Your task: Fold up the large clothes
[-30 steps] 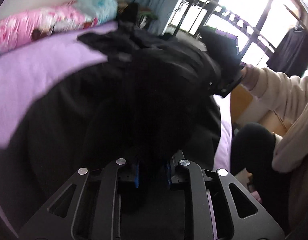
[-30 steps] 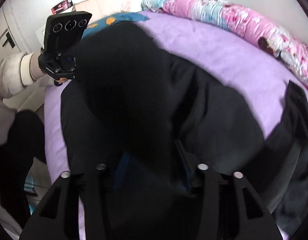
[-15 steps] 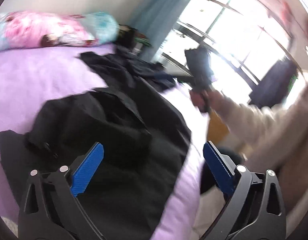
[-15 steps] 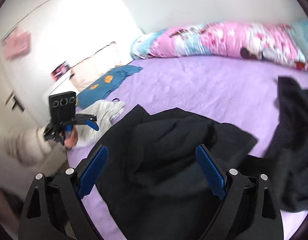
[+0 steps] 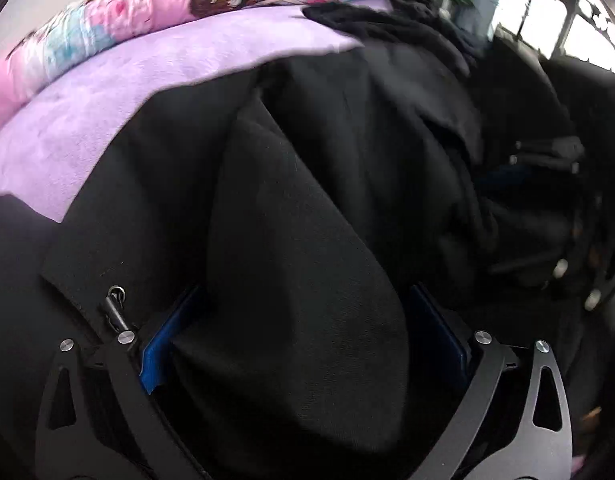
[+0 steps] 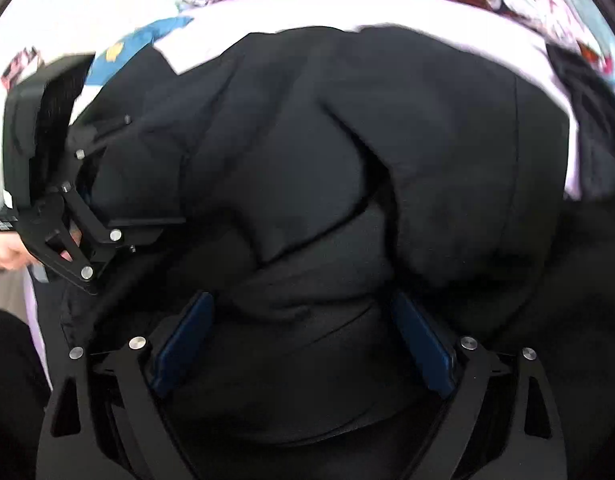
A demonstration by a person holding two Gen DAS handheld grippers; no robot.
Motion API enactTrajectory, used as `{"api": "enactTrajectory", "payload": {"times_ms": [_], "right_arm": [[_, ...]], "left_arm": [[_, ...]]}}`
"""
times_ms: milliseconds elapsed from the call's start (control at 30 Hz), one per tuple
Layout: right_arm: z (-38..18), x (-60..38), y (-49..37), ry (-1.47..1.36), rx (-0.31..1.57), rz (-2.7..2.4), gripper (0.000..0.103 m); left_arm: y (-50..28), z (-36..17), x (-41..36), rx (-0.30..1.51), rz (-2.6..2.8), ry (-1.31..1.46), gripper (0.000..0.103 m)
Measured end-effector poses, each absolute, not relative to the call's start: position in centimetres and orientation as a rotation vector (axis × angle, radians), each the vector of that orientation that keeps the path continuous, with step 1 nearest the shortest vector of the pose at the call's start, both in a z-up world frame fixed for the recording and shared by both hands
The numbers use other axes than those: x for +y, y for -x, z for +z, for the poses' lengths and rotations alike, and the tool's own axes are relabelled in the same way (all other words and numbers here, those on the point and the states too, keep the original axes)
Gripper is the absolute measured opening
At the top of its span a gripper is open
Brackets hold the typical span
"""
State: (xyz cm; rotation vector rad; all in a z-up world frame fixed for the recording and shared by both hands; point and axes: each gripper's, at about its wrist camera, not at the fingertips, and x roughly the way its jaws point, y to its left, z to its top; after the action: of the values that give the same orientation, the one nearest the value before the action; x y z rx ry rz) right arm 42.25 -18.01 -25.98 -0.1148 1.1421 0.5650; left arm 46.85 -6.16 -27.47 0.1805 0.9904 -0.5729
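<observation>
A large black garment (image 5: pixel 327 168) with a metal zipper pull (image 5: pixel 115 308) lies bunched on the purple bed sheet (image 5: pixel 107 92). My left gripper (image 5: pixel 303 320) points down into it, jaws wide, and a thick fold of the cloth bulges between the blue pads (image 5: pixel 163 344) without being squeezed. My right gripper (image 6: pixel 305 332) stands the same way over the black garment (image 6: pixel 387 140), jaws wide, with a hump of cloth between its pads (image 6: pixel 187 340). The left gripper (image 6: pixel 67 220) also shows at the left of the right wrist view, low on the cloth.
A pink and blue patterned pillow (image 5: pixel 147 4) runs along the bed's far side. Another dark piece of clothing (image 5: pixel 387 24) lies behind the garment near the window. A blue cloth with orange marks (image 6: pixel 135 40) lies at the far left. A person's hand (image 6: pixel 3 252) holds the left gripper.
A second ago both grippers were shut on lifted black cloth. They let go, spread wide above the garment, and have now dropped into it with folds between the jaws.
</observation>
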Motion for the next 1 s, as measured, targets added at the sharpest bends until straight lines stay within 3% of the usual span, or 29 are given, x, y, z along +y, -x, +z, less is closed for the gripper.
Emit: {"api": "enactTrajectory", "payload": {"times_ms": [167,367,533,733,1000], "right_arm": [[-19.9,-19.1,-40.9,0.043,0.991,0.528,0.097],[-27.6,-16.5,-40.0,0.089,1.125,0.52,0.098],[-25.2,-17.1,-39.0,0.088,1.085,0.496,0.097],[-18.3,-21.0,-35.4,0.155,0.996,0.431,0.097],[-16.0,-31.0,-34.6,-0.001,0.966,0.195,0.097]], "left_arm": [[-45.1,-22.0,-5.5,0.838,-0.556,-0.178,0.097],[-45.5,-30.0,-6.7,1.017,-0.456,-0.277,0.098],[-45.3,-28.0,-5.7,0.992,-0.451,-0.204,0.097],[-42.7,-20.5,0.1,0.871,-0.457,-0.153,0.097],[-42.0,-21.2,12.7,0.974,-0.285,0.112,0.097]]}}
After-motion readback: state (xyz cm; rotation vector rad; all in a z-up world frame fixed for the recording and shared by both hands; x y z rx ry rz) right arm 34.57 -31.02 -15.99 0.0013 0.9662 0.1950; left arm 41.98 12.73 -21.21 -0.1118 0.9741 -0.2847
